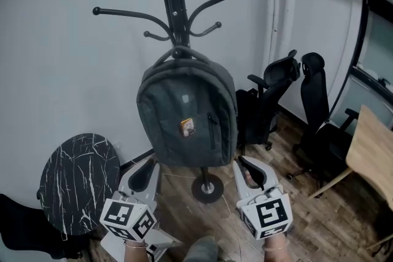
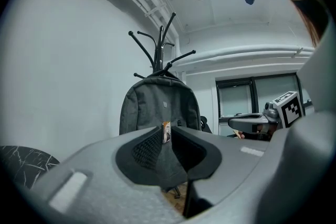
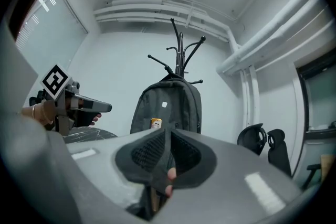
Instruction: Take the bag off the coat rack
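A dark grey backpack (image 1: pixel 187 113) with a small orange tag hangs by its top loop from the black coat rack (image 1: pixel 175 3), against the white wall. Both grippers are held level below and in front of it, apart from the fabric. My left gripper (image 1: pixel 150 162) points at the bag's lower left, my right gripper (image 1: pixel 241 161) at its lower right. In the left gripper view the bag (image 2: pixel 160 105) shows through a narrow slit between the jaws of my left gripper (image 2: pixel 167 131). In the right gripper view the jaws of my right gripper (image 3: pixel 168 131) stand barely apart, with nothing between them.
A round black marble-patterned table (image 1: pixel 80 181) stands at the left near the wall. The rack's round base (image 1: pixel 207 188) rests on the wooden floor between the grippers. Two black office chairs (image 1: pixel 273 92) and a wooden tabletop (image 1: pixel 371 150) are at the right.
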### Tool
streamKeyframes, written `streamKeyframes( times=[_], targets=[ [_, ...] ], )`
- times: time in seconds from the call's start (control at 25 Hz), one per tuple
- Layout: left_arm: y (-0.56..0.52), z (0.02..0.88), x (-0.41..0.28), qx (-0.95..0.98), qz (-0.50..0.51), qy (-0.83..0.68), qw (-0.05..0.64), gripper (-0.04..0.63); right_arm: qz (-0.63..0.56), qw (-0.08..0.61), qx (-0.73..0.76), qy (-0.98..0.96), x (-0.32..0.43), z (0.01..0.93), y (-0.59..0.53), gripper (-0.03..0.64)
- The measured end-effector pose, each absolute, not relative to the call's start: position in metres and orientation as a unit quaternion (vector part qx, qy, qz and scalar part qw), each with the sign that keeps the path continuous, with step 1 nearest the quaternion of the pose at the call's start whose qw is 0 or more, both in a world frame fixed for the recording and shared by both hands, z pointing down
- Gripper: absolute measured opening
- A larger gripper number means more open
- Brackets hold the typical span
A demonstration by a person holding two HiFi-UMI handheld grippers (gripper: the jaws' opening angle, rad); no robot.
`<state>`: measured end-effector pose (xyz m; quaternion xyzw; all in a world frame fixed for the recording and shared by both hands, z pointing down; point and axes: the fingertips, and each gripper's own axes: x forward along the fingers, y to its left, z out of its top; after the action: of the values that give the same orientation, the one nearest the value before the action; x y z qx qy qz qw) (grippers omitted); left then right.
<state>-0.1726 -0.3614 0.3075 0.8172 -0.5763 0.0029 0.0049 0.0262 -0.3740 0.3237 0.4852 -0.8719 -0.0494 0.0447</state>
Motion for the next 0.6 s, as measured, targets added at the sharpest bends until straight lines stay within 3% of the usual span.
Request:
streamKeyframes(
  times=[0.08,0.6],
  targets=[
    [-0.373,0.305,-0.18,0.818,0.0,-0.575,0.007,0.08,-0.052,0.043,0.487,-0.871,0.022,0.32,-0.385,0.043],
    [-0.436,0.285,-0.225,0.809,-0.002,-0.587,-0.005,0.152,-0.102,0.04,0.521,-0.846,0.015,0.292,-0.449,0.121]
  ],
)
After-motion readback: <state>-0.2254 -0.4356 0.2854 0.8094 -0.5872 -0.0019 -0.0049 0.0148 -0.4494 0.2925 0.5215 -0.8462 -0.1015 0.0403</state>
